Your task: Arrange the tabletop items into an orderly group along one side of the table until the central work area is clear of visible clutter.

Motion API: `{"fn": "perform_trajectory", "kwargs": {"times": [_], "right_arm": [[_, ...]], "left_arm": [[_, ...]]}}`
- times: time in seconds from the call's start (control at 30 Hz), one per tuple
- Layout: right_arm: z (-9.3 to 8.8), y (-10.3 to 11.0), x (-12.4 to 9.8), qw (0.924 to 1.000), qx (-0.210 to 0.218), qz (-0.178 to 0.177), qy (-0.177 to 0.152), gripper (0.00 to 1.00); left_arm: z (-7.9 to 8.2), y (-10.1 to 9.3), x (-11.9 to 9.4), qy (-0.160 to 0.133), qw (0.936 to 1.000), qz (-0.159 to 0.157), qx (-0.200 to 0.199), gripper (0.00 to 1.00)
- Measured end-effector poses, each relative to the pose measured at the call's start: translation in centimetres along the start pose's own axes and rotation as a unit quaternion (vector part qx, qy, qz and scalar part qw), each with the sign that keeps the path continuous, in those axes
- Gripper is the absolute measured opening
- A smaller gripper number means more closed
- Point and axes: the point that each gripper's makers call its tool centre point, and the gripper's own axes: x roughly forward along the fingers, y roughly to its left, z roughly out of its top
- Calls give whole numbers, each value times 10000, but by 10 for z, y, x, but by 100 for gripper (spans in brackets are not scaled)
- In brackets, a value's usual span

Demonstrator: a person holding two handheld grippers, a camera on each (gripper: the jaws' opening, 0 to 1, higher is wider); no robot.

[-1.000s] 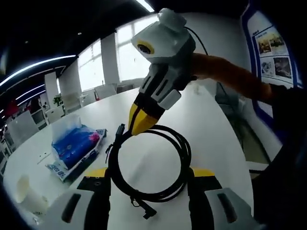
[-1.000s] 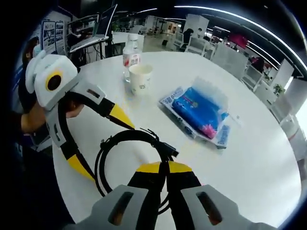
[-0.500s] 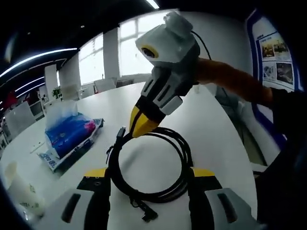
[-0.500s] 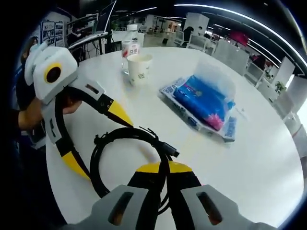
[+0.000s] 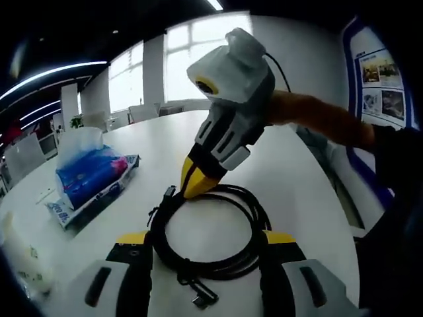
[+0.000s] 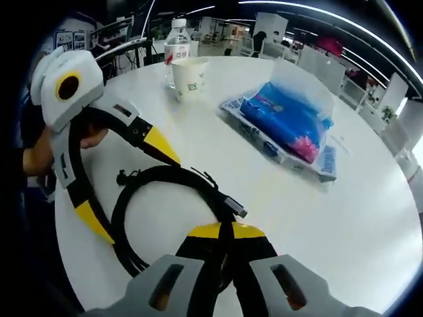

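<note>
A coiled black cable (image 5: 158, 231) lies on the white round table (image 5: 291, 172). In the left gripper view my left gripper (image 5: 206, 238) stands open, its jaws on either side of the coil. My right gripper (image 5: 198, 185) comes down from above, shut on the far side of the coil. In the right gripper view my right gripper (image 6: 223, 231) is shut on the cable (image 6: 165, 173) close to its plug end. The left gripper (image 6: 127, 183) is at the left, open, straddling the coil's far side, with a hand behind it.
A blue tissue pack (image 6: 291, 119) lies on the table beyond the cable, also seen at the left (image 5: 89, 178). A paper cup (image 6: 188, 78) and a water bottle (image 6: 176, 36) stand near the far edge. Chairs and desks ring the table.
Both views have shifted a little with the hands. The right gripper stays shut on the cable, and the coil has spread slightly between the left gripper's open jaws.
</note>
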Motion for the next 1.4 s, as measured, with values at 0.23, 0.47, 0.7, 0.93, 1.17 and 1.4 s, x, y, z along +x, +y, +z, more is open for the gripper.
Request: {"fn": "perform_trajectory", "kwargs": {"times": [0.23, 0.47, 0.7, 0.93, 1.17, 1.4], "right_arm": [[0, -1, 1, 10000, -28, 47, -36, 1], [0, 0, 0, 9975, -685, 158, -85, 4], [-2, 1, 0, 9962, -846, 171, -79, 15], [6, -6, -9, 9960, -852, 109, -244, 16], [11, -9, -17, 9953, -906, 75, -327, 19], [36, -26, -28, 9885, -1181, -449, -835, 68]], "left_arm": [[-1, 0, 0, 6, 10000, 6, 9, 64], [-4, 2, -2, 92, 9999, -12, 115, 64], [-4, 4, -6, 84, 9999, 19, 141, 76], [12, 1, -17, -169, 9996, -76, 219, 77], [20, 8, -24, -235, 9995, 11, 232, 77], [28, 11, -35, -420, 9988, 146, 185, 89]]}}
